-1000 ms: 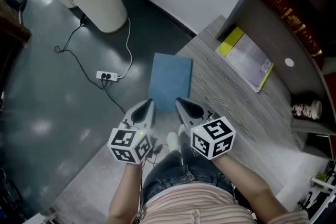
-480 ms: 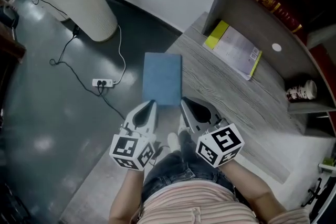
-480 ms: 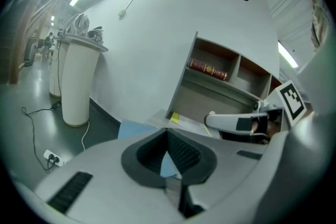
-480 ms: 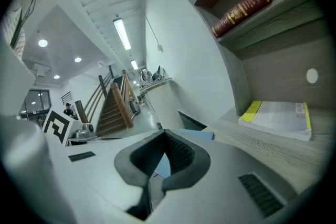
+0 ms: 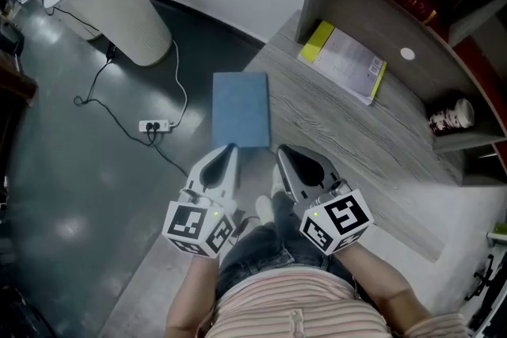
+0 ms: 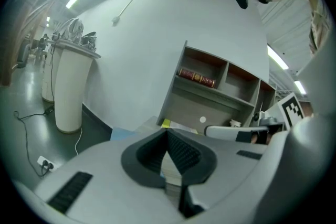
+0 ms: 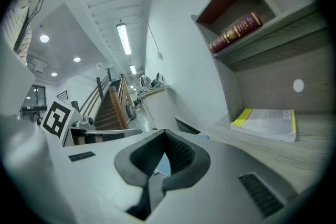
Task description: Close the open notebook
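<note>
The fingers (image 6: pixel 185 153) of our left gripper (image 6: pixel 167 131) meet at their tips, and so do those of our right gripper (image 7: pixel 164 132); both are empty, side by side in front of us. Just beyond them the blue notebook (image 5: pixel 240 108) lies closed and flat at the left edge of the counter (image 5: pixel 356 140). Farther back, a yellow-edged booklet (image 5: pixel 342 62) lies below the shelf (image 5: pixel 358 13).

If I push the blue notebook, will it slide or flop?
The blue notebook looks thin and flat: probably light, slightly bendy. It lies by the desk edge, so a sideways push might slide it off.
</note>
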Demonstrator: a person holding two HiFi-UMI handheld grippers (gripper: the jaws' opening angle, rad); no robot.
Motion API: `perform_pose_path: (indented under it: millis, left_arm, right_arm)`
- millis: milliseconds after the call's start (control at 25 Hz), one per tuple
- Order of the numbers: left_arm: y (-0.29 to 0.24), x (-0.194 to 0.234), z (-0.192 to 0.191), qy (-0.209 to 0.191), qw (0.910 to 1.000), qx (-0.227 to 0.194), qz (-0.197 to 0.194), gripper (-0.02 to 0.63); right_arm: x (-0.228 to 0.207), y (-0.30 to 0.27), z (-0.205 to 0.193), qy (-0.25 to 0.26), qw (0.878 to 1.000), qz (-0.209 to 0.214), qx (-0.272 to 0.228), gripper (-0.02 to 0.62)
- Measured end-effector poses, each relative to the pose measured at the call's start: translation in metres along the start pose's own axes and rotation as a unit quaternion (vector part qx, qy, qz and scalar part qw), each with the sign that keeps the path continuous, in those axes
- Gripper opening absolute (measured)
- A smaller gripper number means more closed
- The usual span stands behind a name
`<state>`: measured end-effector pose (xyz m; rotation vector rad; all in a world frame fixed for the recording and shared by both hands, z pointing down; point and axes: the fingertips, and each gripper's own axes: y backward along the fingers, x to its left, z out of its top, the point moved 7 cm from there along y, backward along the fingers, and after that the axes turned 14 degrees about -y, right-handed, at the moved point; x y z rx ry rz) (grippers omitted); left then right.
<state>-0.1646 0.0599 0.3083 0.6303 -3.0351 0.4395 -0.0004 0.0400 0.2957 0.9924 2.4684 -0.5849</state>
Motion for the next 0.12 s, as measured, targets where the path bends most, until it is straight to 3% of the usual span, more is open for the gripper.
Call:
perform_pose_path:
  millis: [120]
  left_arm:
    - [0.0087,-0.0036,0.0008,-0.003,1.0000,-0.007,0.001,0.012]
  right_arm:
    - [0.0044,0.0076,-0.0017,0.011,1.000,-0.002,-0.008,0.008]
